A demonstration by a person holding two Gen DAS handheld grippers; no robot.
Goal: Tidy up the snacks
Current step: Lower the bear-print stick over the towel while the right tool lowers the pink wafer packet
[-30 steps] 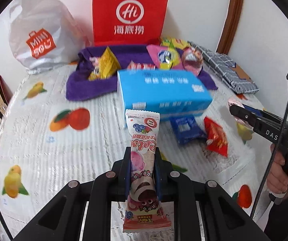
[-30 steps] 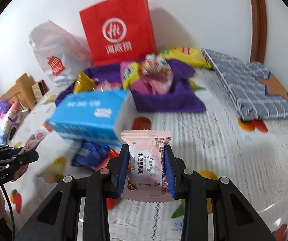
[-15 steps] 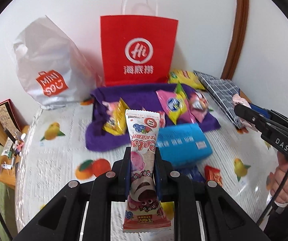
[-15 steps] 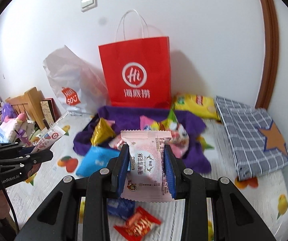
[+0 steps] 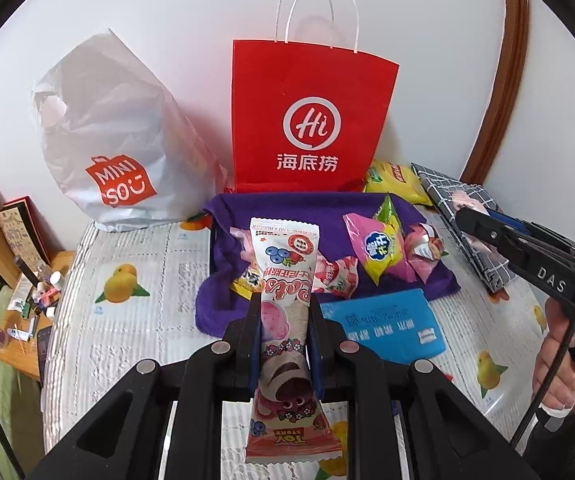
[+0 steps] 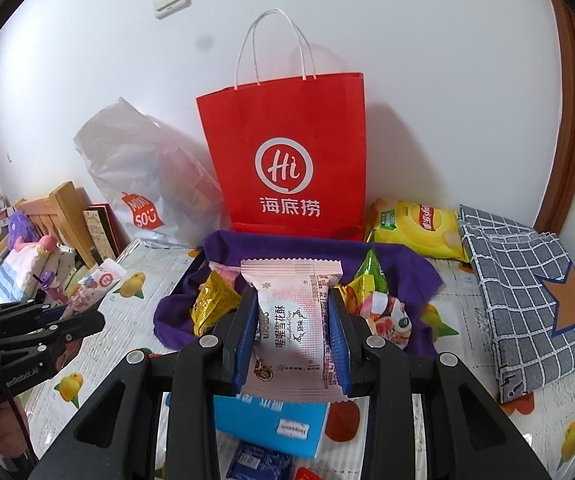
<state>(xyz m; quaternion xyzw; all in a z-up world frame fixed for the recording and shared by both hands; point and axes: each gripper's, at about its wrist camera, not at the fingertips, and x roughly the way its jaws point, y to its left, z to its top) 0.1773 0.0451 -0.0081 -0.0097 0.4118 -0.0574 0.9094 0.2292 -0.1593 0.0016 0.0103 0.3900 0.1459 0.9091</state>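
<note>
Both grippers loaded, held above the table before the purple cloth.

Left gripper (image 5: 283, 334): fingers (image 5: 252, 332) closed tight on a tall pink Toy Story snack packet (image 5: 285, 312), held upright. Right gripper (image 6: 292, 334): fingers (image 6: 245, 336) clamped on the sides of a pale pink snowflake-crisp packet (image 6: 293, 324). Beneath and just beyond, a blue tissue pack (image 5: 387, 326) lies on the fruit-print table (image 5: 127, 320), against the purple cloth (image 5: 227, 256), which carries several loose snack packets (image 5: 379, 246). Behind the cloth a red paper bag (image 5: 311, 120) stands upright at the wall, a white Miniso bag (image 5: 107, 140) beside it on its left, a yellow chip bag (image 6: 419, 228) on its right.
</note>
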